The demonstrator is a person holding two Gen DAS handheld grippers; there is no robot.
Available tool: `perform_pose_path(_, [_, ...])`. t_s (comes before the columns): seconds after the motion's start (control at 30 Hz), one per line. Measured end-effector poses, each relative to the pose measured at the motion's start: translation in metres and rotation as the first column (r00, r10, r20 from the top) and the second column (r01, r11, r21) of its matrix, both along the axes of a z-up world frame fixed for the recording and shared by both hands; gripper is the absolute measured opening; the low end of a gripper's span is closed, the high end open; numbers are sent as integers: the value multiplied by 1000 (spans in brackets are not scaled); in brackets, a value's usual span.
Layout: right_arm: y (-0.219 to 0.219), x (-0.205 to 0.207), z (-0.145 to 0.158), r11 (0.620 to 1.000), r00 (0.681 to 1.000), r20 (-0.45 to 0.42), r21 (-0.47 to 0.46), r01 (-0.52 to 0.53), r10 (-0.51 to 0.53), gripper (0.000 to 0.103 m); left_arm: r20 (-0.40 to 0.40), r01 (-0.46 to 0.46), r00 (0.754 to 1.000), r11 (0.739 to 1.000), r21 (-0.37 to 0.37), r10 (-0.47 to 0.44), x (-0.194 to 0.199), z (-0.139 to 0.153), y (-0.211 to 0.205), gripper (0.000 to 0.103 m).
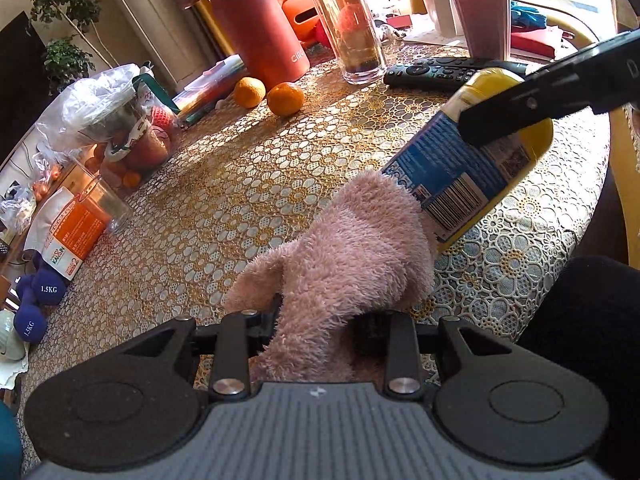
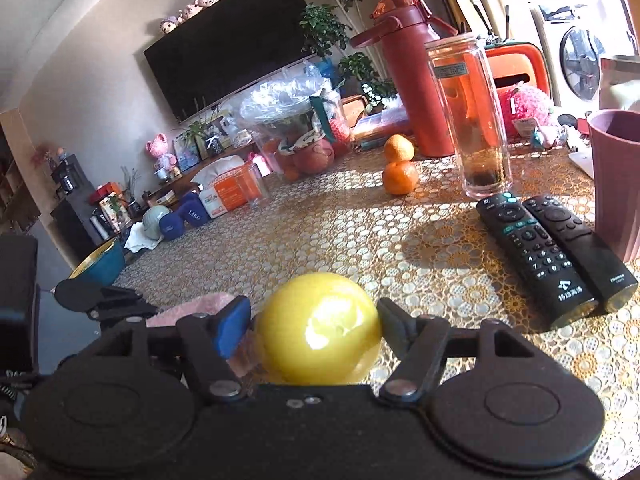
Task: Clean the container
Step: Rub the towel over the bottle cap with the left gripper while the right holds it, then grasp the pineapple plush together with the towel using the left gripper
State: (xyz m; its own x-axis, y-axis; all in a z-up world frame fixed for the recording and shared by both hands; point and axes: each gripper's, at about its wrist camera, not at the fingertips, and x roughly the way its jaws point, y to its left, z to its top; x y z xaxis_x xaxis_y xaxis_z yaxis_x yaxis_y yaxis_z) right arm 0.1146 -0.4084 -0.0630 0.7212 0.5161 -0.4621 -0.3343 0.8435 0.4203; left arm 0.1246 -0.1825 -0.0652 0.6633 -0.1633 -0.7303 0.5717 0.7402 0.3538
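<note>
L gripper (image 1: 320, 316) jaws clamp 1 fluffy pink cloth (image 1: 344, 248), which is pushed into the mouth of 1 yellow plastic container w/ blue label (image 1: 460, 168), tilted over the lace-covered table (image 1: 224, 184) near its front edge. R gripper (image 2: 314, 320) jaws sit either side of the container; can't tell if pads press. Further back: 2 black remotes (image 2: 536, 248), 2 oranges (image 1: 266, 96), 1 clear glass tumbler (image 1: 352, 28), 1 red flask (image 1: 256, 20).

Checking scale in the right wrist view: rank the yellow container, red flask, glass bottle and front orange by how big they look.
1. Yellow container and red flask: similar; the container is nearest, so unsure.
2. Glass bottle.
3. Front orange.
</note>
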Motion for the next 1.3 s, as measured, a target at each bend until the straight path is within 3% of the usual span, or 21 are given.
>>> perform_pose_path(0.1, [0, -8, -2, 999, 999, 0, -29, -45, 45, 68, -6, -1, 1000, 999, -35, 0, -1, 11, 0, 31])
perform_pose_path(0.27, [15, -23, 1, 982, 993, 54, -165, -97, 107, 68, 41, 67, 997, 991, -113, -63, -13, 59, -8, 31])
perform_pose_path(0.47, [46, -35, 10, 928, 973, 132, -350, -131, 187, 67, 70, 179, 983, 975, -133, -171, -24, 89, -37, 31])
perform_pose_path(0.67, [63, -38, 12, 900, 962, 157, -412, -144, 226, 67, -7, 173, 984, 970, -171, -177, -5, 75, -56, 31])
perform_pose_path(0.87, [69, -40, 14, 886, 955, 167, -439, -150, 244, 67, -92, 71, 991, 973, -221, -93, 26, 60, -40, 30])
perform_pose_path(1.1, [65, -37, 14, 891, 957, 160, -427, -152, 240, 67, -74, -25, 997, 990, -138, 14, 40, 46, 5, 30])
perform_pose_path(1.3, [68, -38, 13, 888, 961, 151, -436, -145, 231, 67, -10, -22, 1000, 997, -68, 22, 26, 44, 44, 30])
